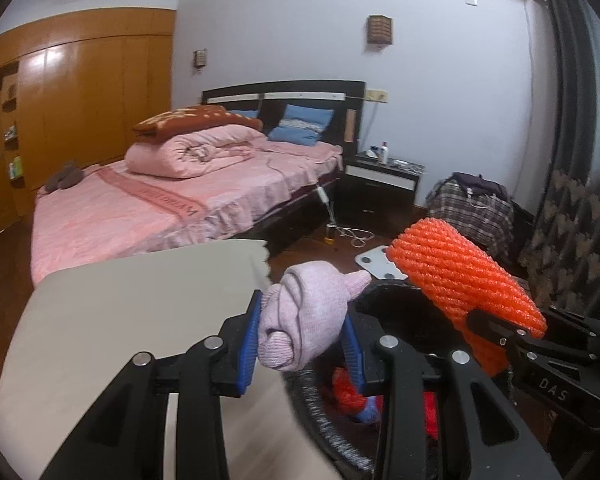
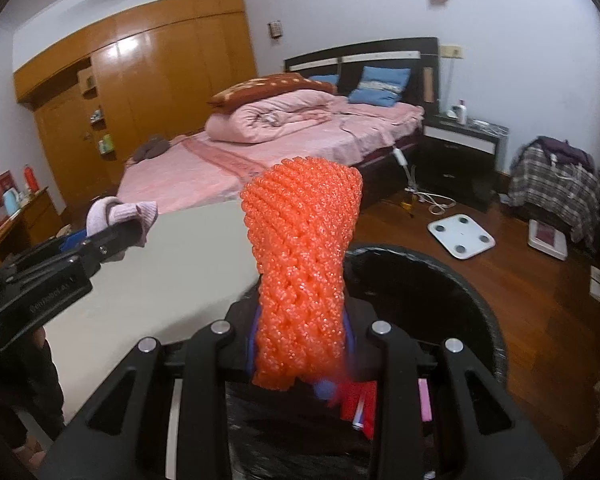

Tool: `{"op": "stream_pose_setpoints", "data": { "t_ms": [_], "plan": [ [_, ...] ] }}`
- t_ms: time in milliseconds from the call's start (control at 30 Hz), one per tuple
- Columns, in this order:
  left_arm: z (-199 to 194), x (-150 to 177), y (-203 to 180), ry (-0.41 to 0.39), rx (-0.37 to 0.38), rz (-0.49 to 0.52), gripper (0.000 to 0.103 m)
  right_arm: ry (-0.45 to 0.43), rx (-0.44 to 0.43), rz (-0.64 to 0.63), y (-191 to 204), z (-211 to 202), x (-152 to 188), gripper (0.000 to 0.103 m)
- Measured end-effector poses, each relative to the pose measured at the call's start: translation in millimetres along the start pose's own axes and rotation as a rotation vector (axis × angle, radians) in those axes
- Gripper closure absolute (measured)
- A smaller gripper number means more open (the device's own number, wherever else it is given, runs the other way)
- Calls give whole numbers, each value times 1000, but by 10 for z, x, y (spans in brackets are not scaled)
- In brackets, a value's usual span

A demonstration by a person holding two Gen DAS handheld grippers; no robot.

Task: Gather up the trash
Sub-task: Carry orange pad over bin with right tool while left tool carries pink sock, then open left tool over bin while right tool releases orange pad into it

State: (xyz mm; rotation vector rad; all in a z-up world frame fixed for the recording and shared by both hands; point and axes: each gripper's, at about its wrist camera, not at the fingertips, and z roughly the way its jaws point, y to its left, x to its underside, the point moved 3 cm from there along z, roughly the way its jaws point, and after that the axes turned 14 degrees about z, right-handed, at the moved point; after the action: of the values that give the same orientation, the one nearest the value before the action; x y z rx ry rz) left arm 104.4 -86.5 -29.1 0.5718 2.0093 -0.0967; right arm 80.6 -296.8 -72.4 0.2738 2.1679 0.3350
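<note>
- My left gripper (image 1: 304,340) pinches a rolled pink sock (image 1: 304,316) between its blue pads (image 1: 252,344), pressed against both sides of the bundle; the sock's knotted end sticks up past my fingertips.
- My right gripper (image 2: 300,344) squeezes an orange foam net sleeve (image 2: 300,256) near its lower end; the sleeve stands up and flares out above my fingers.
- Both bundles hang over or just beside the round black trash bin (image 2: 452,280), whose rim sits right below my fingers. The sock is at the bin's left edge, the foam net over its opening.
- Inside the bin I see red and blue scraps (image 1: 352,396) and a pink strip (image 2: 425,400) against the dark liner.
- A pale grey table top (image 1: 132,312) lies to the left of the bin, under my left gripper.
- Beyond it stands a bed (image 2: 300,148) with pink sheets, a rolled pink quilt (image 1: 196,152) and blue pillows (image 2: 380,84).
- On the wooden floor beside the bed lie a white bathroom scale (image 2: 460,236) and a tangle of white cable (image 1: 354,236).
- A dark nightstand (image 1: 384,184) is by the bed's head, with a plaid bag (image 2: 556,184) further right.
</note>
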Motion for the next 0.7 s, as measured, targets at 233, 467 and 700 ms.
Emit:
{"op": "stream_pose_setpoints", "data": {
  "t_ms": [233,467,700],
  "plan": [
    [182,-85,-309,0,55,36,66,-1,64,39,-363,-7,82,73],
    [411,-132,-570,2,109,65,66,8,107,68,-600,36,133,73],
    [760,-97,-802,31,171,83,66,32,133,95,-774,206,181,71]
  ]
}}
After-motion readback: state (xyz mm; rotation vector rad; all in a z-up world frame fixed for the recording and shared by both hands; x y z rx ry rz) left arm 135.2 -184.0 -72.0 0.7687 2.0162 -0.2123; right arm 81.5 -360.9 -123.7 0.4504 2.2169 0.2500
